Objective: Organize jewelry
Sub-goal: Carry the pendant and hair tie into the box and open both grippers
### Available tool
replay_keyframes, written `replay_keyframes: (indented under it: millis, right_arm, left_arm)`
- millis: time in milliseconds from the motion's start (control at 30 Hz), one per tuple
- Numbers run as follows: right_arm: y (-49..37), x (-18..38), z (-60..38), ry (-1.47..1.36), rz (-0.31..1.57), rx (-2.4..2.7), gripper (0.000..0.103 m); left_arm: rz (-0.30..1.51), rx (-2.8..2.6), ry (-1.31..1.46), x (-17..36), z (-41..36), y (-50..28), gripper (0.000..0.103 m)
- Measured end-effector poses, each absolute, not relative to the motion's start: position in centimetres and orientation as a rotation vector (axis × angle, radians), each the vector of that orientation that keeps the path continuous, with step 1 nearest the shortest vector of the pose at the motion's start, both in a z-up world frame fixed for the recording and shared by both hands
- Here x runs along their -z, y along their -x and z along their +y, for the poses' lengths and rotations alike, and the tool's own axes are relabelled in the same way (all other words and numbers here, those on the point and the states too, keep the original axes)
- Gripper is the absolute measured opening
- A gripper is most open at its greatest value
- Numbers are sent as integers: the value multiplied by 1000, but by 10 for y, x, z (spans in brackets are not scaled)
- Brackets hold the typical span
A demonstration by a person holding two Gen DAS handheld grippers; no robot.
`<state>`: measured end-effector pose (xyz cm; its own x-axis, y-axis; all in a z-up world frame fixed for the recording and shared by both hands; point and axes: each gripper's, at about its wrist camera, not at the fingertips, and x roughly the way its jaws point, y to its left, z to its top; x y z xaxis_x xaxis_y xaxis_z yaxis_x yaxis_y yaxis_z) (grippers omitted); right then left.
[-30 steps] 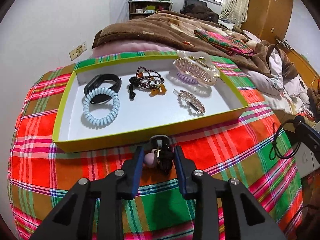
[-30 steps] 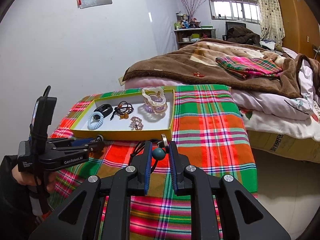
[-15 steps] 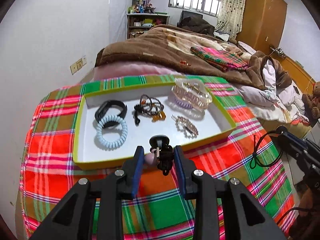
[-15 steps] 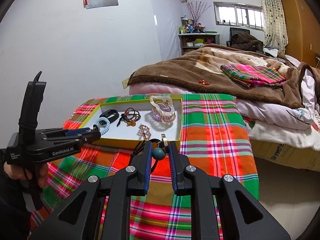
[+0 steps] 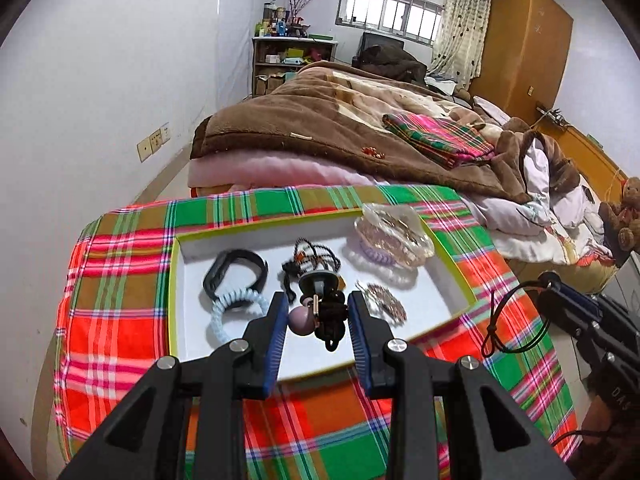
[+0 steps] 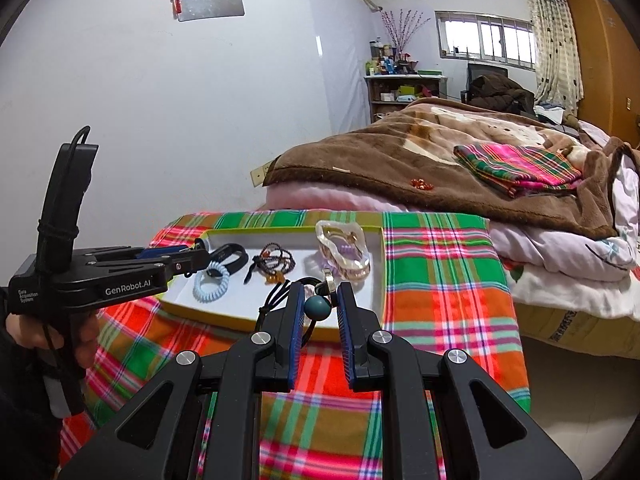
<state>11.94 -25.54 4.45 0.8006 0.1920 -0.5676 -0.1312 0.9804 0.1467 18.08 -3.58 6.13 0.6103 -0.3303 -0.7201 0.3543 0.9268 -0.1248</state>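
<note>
Black and mauve, a knotted cord hair tie with a mauve bead (image 5: 320,317) sits clenched between the blue-padded fingers of the left gripper (image 5: 318,330), held over the white-floored, yellow-green-rimmed shallow tray (image 5: 173,280) on the red-and-green plaid cloth (image 5: 116,300). In the tray lie a black wristband (image 5: 236,271), a pale blue spiral hair coil (image 5: 236,310), a beaded dark bracelet (image 5: 314,258), a sparkly barrette (image 5: 382,300) and a clear claw clip (image 5: 394,234).

From the right wrist, the right gripper (image 6: 319,314) grasps a black elastic hair tie with a teal bead (image 6: 318,307) above the tray's near rim; the left gripper shows to its left, tips over the tray's left end.

The step in hand looks like delivery. Next, I judge, each tong should lower over bare white floor and release without snagging the cords.
</note>
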Motion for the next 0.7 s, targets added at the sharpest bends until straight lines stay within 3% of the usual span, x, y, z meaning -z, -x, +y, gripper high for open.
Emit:
replay_keyframes:
  millis: [700]
  right_arm:
    - [-192, 14, -252, -99, 784, -81, 17]
  left_arm:
    - [935, 429, -47, -13, -54, -224, 32]
